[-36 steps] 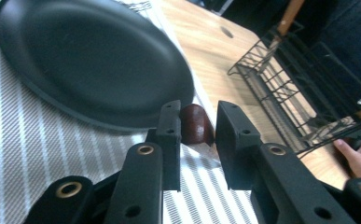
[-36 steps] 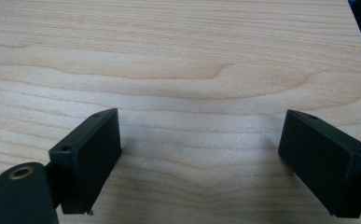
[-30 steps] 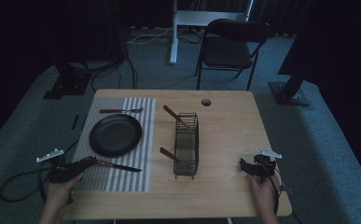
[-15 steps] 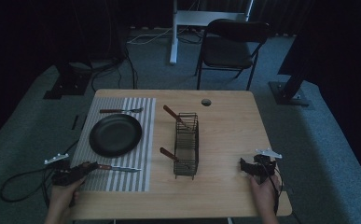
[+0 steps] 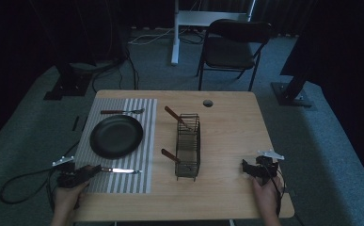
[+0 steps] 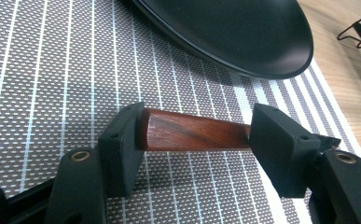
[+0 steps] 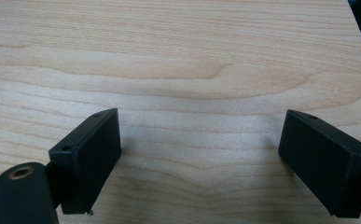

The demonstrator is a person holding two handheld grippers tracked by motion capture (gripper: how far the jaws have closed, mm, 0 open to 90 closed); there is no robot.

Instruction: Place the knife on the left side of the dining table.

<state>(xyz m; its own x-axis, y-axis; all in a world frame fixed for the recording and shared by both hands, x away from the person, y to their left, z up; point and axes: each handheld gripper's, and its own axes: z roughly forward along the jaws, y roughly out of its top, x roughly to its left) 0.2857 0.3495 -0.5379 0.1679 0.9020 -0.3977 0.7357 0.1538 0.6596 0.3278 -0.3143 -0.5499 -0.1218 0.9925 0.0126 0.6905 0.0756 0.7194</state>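
A knife (image 5: 121, 170) with a brown wooden handle (image 6: 192, 130) lies on the striped placemat (image 5: 142, 117) just in front of a black plate (image 5: 116, 136). My left gripper (image 5: 92, 169) sits at the mat's near left corner. Its jaws stand apart, one on each side of the handle, which lies slantwise across the gap. The plate's rim (image 6: 225, 32) shows just beyond the jaws. My right gripper (image 5: 245, 167) rests near the table's front right, and in the right gripper view it (image 7: 199, 158) is open over bare wood.
A fork (image 5: 122, 111) lies on the mat behind the plate. A black wire rack (image 5: 188, 146) stands mid-table with two wooden-handled utensils (image 5: 175, 115) poking out of it. A folding chair (image 5: 231, 47) stands beyond the table's far edge.
My left gripper and the knife have shifted slightly toward the table's front edge. The right gripper has stayed put.
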